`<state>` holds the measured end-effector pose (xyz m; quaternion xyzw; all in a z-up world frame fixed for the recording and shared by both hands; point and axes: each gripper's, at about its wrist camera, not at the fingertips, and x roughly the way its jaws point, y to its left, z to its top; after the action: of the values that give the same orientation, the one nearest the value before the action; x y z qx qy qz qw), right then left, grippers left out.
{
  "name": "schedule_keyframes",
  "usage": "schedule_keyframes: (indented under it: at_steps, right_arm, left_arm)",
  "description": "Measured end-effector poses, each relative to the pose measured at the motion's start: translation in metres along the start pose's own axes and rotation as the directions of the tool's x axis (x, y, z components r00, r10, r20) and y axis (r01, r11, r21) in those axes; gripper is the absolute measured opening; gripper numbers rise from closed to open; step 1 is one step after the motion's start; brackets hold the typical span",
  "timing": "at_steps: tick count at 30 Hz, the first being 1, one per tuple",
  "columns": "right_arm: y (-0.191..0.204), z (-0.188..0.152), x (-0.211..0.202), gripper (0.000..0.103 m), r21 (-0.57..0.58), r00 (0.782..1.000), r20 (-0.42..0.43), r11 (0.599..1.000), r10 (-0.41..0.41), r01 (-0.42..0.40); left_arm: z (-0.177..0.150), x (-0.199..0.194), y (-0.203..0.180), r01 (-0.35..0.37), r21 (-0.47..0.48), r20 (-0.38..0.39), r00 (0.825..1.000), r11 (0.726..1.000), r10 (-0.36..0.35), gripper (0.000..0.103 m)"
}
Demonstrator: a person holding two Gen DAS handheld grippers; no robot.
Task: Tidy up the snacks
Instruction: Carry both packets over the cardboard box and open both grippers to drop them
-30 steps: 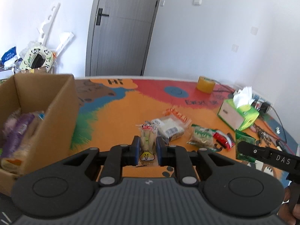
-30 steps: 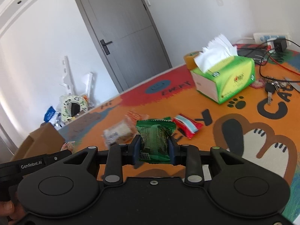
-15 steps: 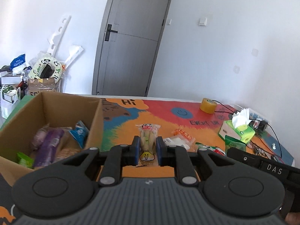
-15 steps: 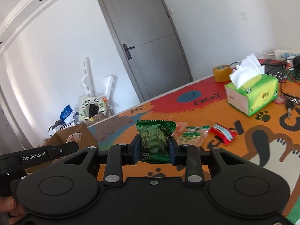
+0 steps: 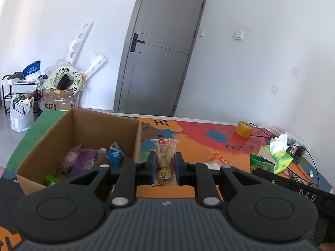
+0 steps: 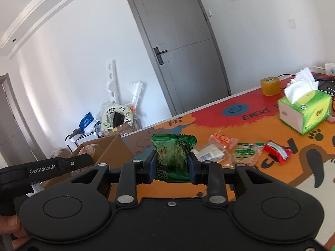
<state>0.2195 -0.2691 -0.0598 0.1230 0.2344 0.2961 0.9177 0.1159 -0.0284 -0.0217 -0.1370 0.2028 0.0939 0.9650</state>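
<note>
The inside of the box [image 5: 83,146], with snacks in it, is seen only from the left. A pale snack [image 5: 165,159] is pinched by the left gripper [image 5: 165,168]. A green packet [image 6: 172,156] is clamped in the right gripper [image 6: 172,168].

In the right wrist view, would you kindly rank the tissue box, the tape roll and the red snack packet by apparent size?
1. Tissue box, clearly largest.
2. Tape roll.
3. Red snack packet, close to the roll; it lies nearer the camera, so this order is unsure.
</note>
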Motion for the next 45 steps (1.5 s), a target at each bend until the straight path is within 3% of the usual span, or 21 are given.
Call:
schedule_keyframes:
  at_steps: [12, 31, 40, 45]
  right_arm:
    - [0.027, -0.002, 0.023, 0.031, -0.027, 0.998, -0.026, 0.998, 0.050, -0.050]
    - [0.085, 0.007, 0.075, 0.031, -0.081, 0.986, -0.077, 0.984, 0.151, -0.157]
    - [0.108, 0.015, 0.093, 0.031, -0.110, 0.981, -0.093, 0.977, 0.171, -0.180]
    - [0.119, 0.018, 0.101, 0.031, -0.121, 0.978, -0.103, 0.974, 0.181, -0.193]
  left_arm:
    - [0.003, 0.006, 0.029, -0.040, -0.031, -0.002, 0.999, 0.999, 0.040, 0.017]
    - [0.032, 0.026, 0.093, -0.163, -0.090, 0.021, 0.986, 0.983, 0.165, 0.017]
    - [0.043, 0.043, 0.106, -0.158, -0.106, 0.014, 0.987, 0.982, 0.160, 0.017]
    - [0.045, 0.044, 0.116, -0.151, -0.129, 0.011, 0.988, 0.980, 0.153, 0.034]
